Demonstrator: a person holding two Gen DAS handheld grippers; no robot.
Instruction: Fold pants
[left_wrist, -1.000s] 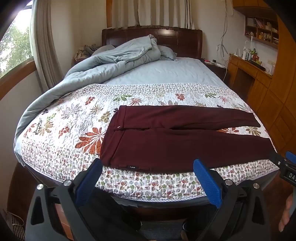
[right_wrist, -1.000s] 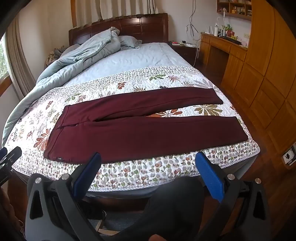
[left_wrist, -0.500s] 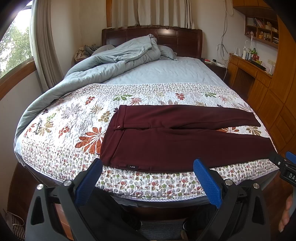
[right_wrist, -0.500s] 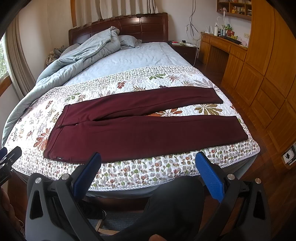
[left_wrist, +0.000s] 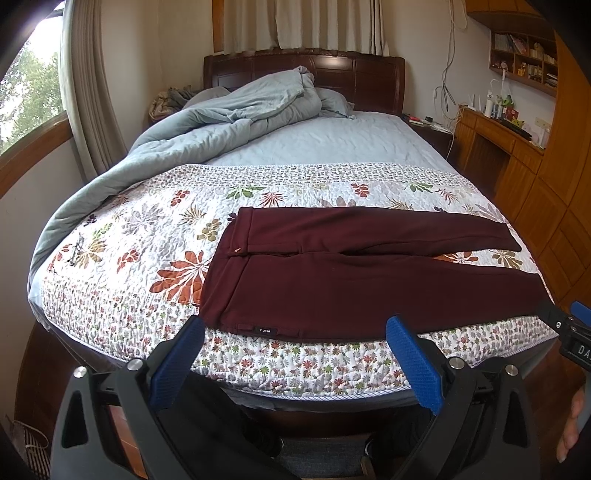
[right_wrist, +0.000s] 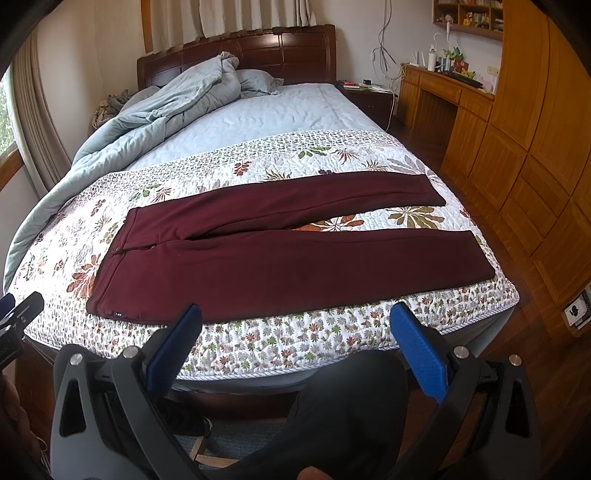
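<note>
Left gripper (left_wrist: 293, 360) hangs off bed's near edge, jaws spread, grasping nothing. Maroon pants (right_wrist: 280, 254) lie flat across floral quilt (right_wrist: 280, 339), waistband left, legs running right, slightly parted. Right gripper (right_wrist: 295, 349) likewise released, clear of fabric. Rumpled blue duvet (left_wrist: 221, 125) far left.

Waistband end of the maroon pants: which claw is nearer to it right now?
Left. The left claw hangs open off the bed's near edge, facing the waistband; the right claw, also open, sits farther along toward the leg cuffs.
</note>
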